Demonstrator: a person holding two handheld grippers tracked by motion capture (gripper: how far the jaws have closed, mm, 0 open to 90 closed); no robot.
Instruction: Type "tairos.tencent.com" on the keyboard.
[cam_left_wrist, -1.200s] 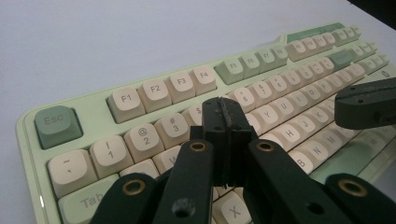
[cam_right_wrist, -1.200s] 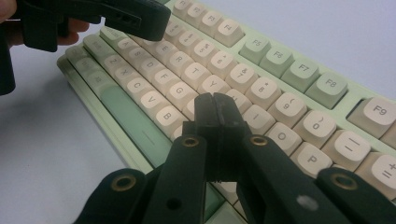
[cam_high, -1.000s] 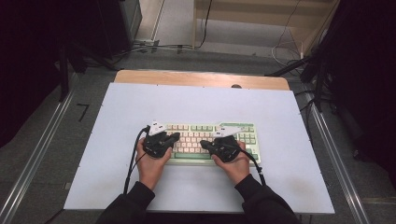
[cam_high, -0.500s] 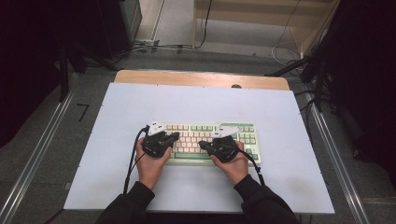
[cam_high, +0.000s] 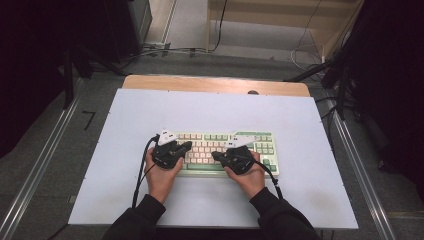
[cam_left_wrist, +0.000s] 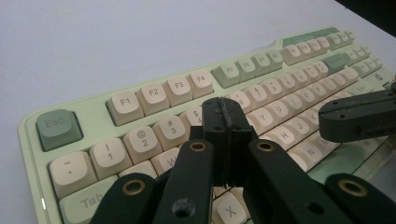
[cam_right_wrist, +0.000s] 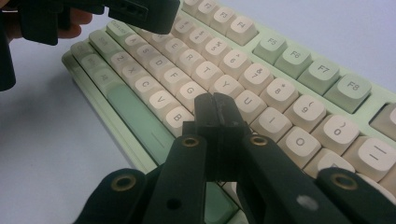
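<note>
We hold both grippers pinched together, gripping nothing, over the green-and-cream keyboard (cam_high: 220, 150), which lies lengthwise across the white mat (cam_high: 300, 120). Left gripper (cam_left_wrist: 227, 114) hovers above its left keys, right gripper (cam_right_wrist: 215, 108) near the middle letters.

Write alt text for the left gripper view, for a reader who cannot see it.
A shut black claw hangs over the upper left keys of a pale green keyboard with cream keycaps, on a white table. Its tip sits near the number row, beside the 3 key. The other claw reaches in from the right.
</note>
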